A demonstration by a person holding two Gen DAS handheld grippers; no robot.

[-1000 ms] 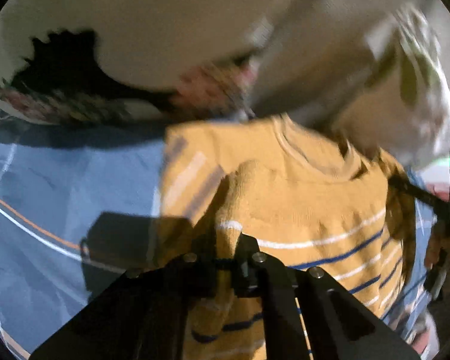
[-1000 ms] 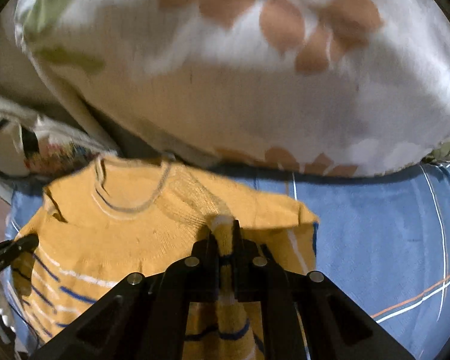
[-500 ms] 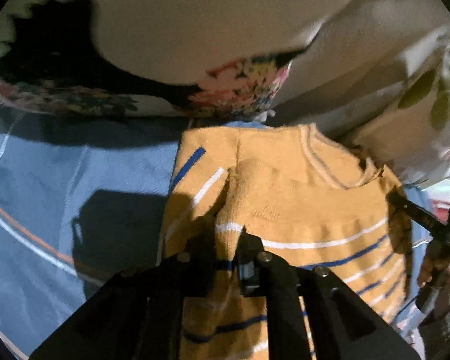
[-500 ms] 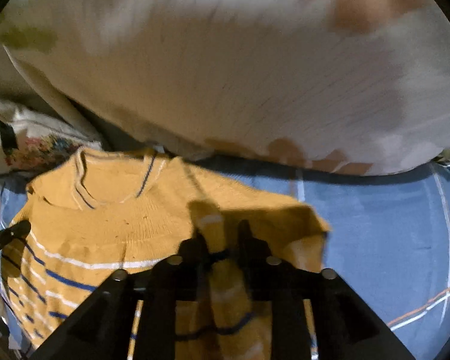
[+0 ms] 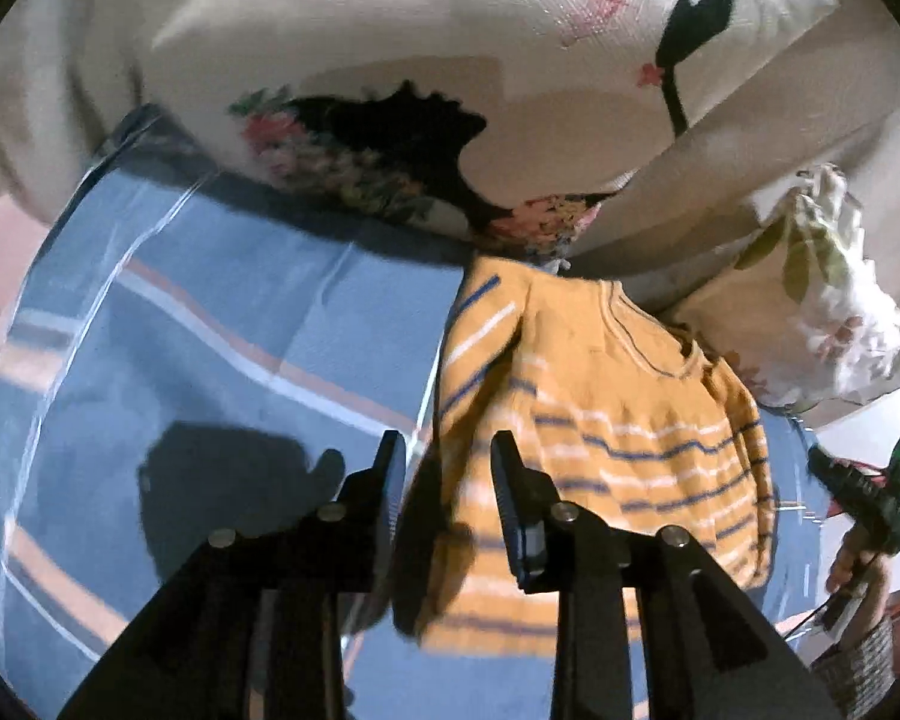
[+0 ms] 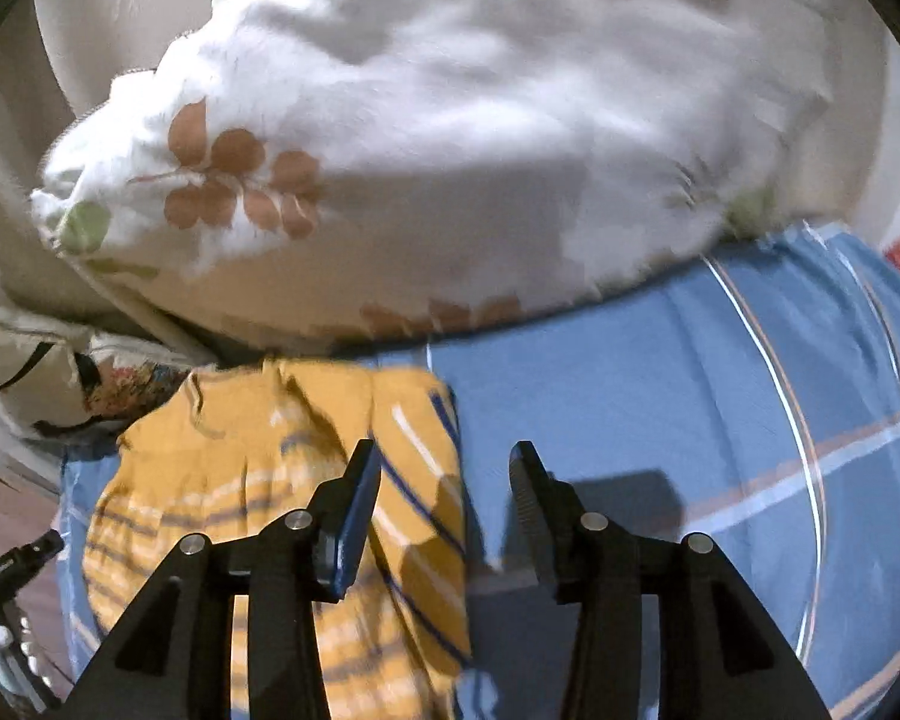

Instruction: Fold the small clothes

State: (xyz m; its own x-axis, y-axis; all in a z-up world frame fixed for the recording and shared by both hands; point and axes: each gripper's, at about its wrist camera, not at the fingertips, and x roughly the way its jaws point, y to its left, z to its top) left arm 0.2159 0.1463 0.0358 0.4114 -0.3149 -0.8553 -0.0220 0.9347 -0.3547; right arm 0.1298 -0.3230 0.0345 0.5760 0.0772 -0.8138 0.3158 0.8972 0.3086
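The mustard knit sweater point(image 5: 600, 414), banded with thin blue and white stripes, lies flat on the smooth blue striped bedsheet point(image 5: 240, 330), its ribbed collar toward the floral pillows point(image 5: 390, 60). The left gripper point(image 5: 444, 480) and right gripper point(image 6: 444, 498) both stand wide apart, gripping nothing, above the sweater's folded-in side edges.

Left gripper point(image 5: 444, 456) and right gripper point(image 6: 444, 465), jaws apart, empty
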